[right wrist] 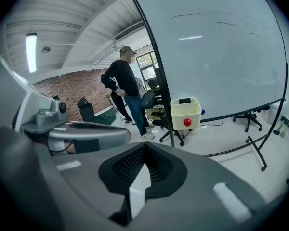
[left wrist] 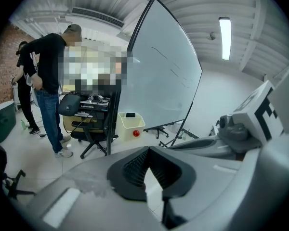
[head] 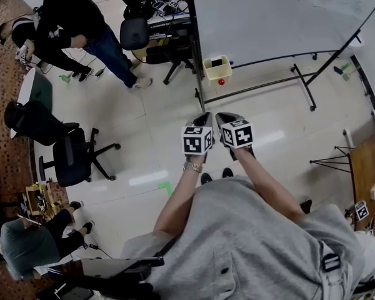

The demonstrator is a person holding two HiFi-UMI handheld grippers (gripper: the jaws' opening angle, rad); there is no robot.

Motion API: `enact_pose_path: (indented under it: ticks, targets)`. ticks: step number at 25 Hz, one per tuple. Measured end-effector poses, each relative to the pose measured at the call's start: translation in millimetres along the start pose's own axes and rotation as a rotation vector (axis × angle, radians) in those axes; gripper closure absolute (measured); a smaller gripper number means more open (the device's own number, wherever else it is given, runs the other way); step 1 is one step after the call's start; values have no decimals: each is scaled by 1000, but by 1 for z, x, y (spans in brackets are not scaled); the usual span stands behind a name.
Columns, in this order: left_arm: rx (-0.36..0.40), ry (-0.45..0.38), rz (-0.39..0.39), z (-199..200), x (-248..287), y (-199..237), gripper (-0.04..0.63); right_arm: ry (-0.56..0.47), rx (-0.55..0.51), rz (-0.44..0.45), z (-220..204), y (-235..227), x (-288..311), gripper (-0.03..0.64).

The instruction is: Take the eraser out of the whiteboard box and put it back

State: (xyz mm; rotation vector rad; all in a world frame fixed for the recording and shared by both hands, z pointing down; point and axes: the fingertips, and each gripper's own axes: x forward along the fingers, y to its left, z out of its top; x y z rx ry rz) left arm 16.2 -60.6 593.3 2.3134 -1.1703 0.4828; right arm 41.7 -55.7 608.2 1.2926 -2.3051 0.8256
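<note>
Progress is reading two ways here: the small black eraser (head: 217,62) is lying inside the pale yellow open-topped whiteboard box (head: 212,72), which is hanging on the black frame of the large white whiteboard (head: 281,17) in the upper middle of the head view. The scene is therefore fitting either an eraser waiting to be lifted out or one already set back in. Both tools are hovering well apart from the box, side by side at the centre of the frame, just above the person's grey shirt (head: 237,230). The left gripper (head: 205,115) is clenching its ridged black pads together on nothing, and the right gripper (head: 224,115) is likewise pressing its pads tight with nothing between them. The floor beneath is showing as pale glossy tile (head: 269,124), with a green tape mark (head: 165,186) at lower centre. Around it, a black swivel office chair (head: 75,155) is standing at the left, a person in a black top and blue jeans (head: 81,17) is standing at the upper left, and a brown wooden table (head: 367,167) is edging in at the right.
</note>
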Motion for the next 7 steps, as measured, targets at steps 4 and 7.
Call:
enact_pose_path:
  ticks: [4, 7]
  targets:
    - [1, -6, 0, 3, -1, -1, 592, 4, 2, 6, -1, 2, -1, 614]
    - [3, -9, -1, 4, -2, -1, 592, 2, 4, 14, -1, 5, -3, 614]
